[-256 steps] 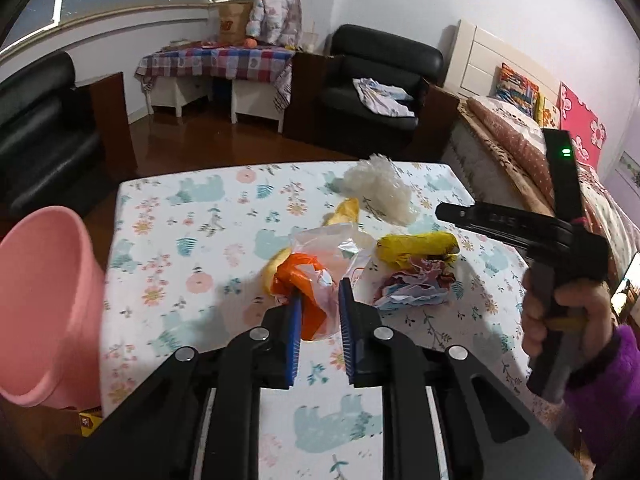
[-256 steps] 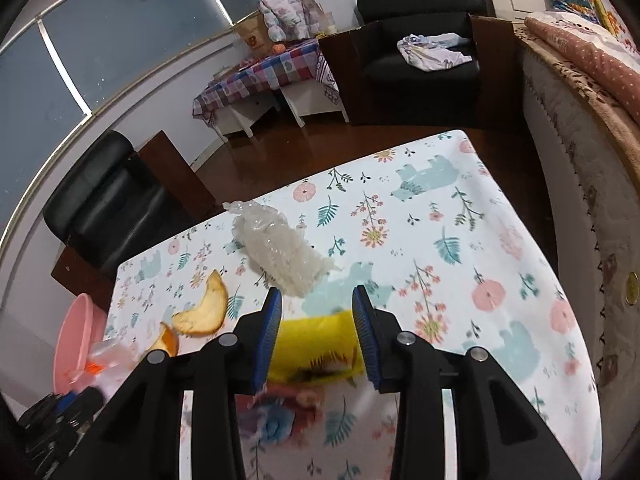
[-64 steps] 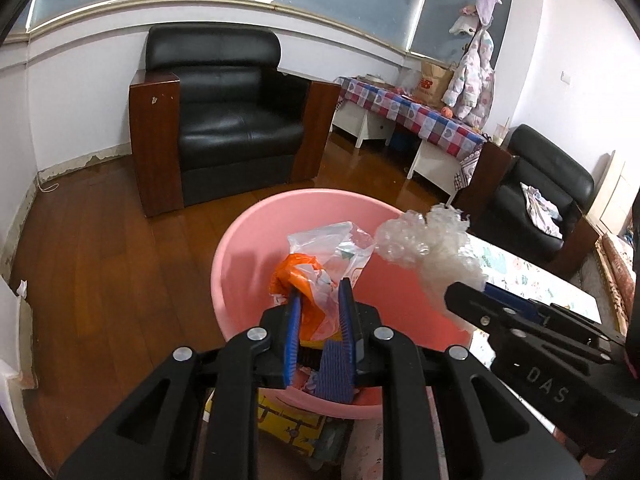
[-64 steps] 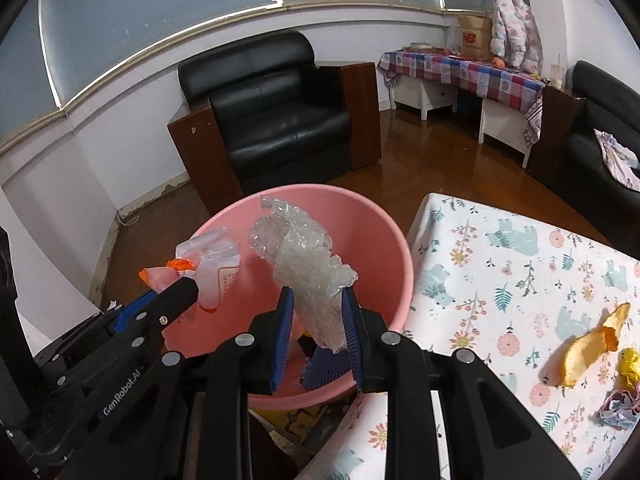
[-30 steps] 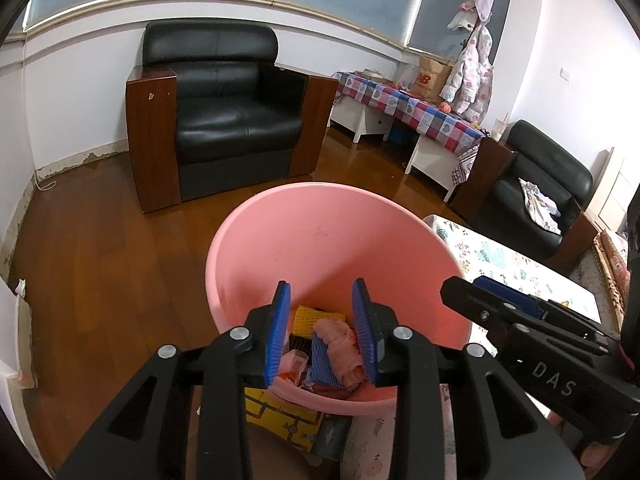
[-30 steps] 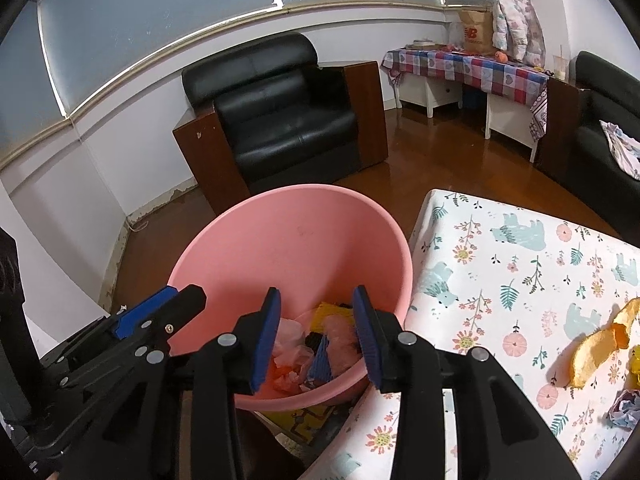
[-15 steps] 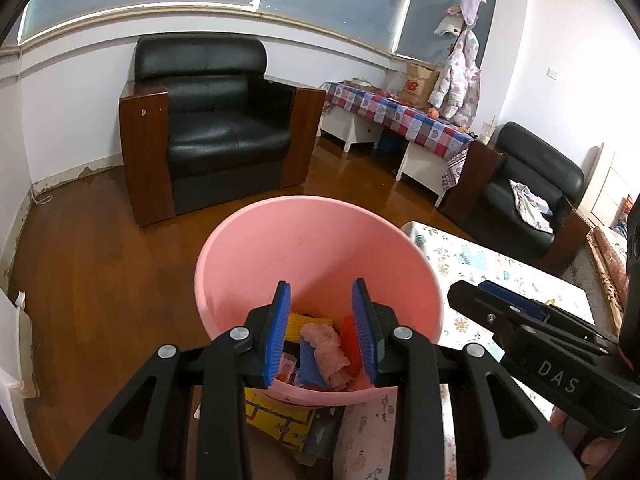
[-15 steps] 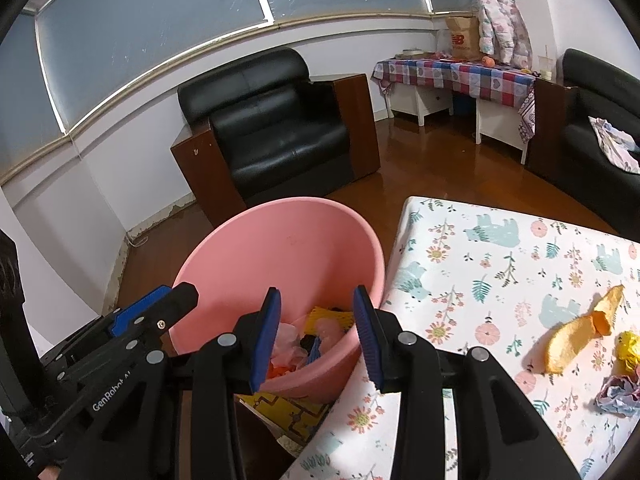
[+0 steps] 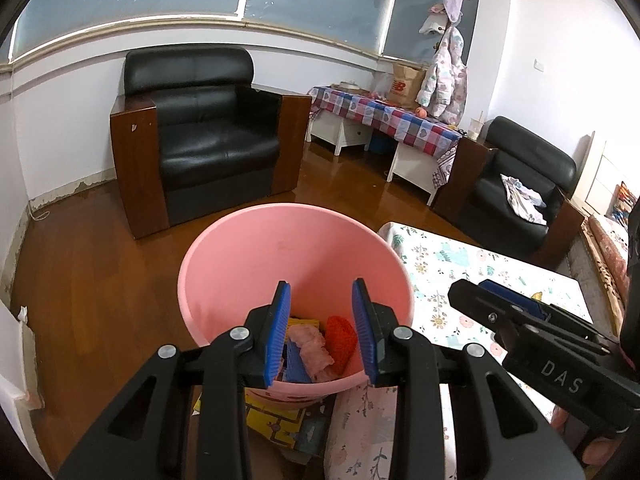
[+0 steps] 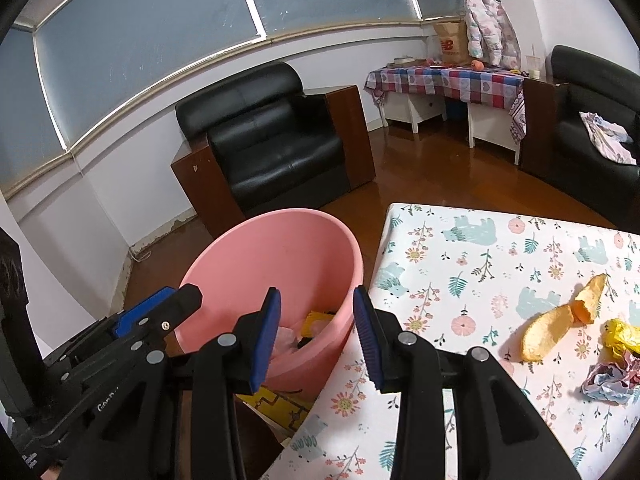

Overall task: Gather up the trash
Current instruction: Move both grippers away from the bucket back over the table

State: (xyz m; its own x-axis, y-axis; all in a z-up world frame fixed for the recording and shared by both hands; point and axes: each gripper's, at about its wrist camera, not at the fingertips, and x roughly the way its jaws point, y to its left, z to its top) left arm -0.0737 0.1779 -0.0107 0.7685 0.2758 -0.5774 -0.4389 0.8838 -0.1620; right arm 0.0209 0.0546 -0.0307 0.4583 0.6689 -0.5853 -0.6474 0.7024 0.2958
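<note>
Pink bin [image 9: 224, 280] now farther below both empty, released claws, left claw [image 9: 322, 334] and right claw [image 10: 316, 336].

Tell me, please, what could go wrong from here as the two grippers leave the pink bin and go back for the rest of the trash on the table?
1. The left gripper and right gripper, both open and empty, sit close together; turning toward the table, they could knock each other.
2. The pink bin stands tight against the table edge; a bump could tip it.
3. The orange peel, yellow wrapper and crumpled paper lie close together; one grasp may scatter the others.
</note>
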